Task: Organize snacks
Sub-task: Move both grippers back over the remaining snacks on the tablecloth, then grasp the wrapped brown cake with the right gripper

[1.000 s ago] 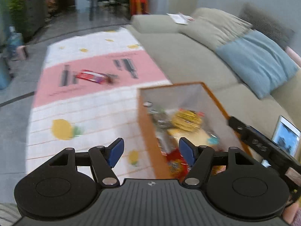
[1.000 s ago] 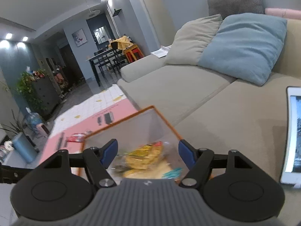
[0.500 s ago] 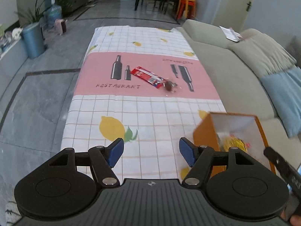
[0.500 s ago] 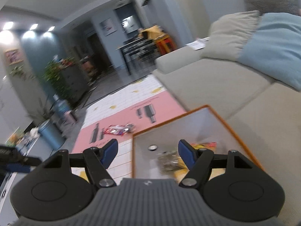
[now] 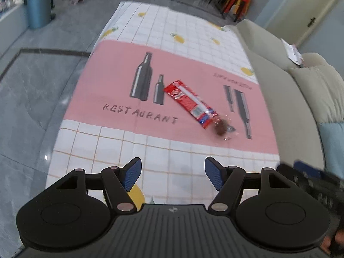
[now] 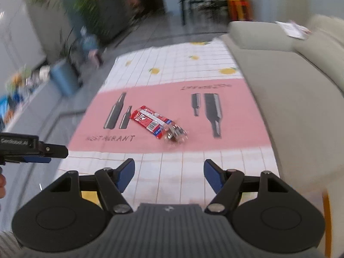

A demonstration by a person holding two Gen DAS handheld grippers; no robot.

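Red snack packet [image 5: 190, 104] on pink mat [image 5: 107, 90], fingers [image 5: 131, 173] apart

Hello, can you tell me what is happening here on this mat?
A person holds a two-finger gripper in each hand. Both the left gripper and the right gripper are open and empty, above a patterned mat on the floor beside a sofa. Ahead of them, on the pink band, lie a red snack packet and a small clear-wrapped snack at its end. Neither snack is touched yet.
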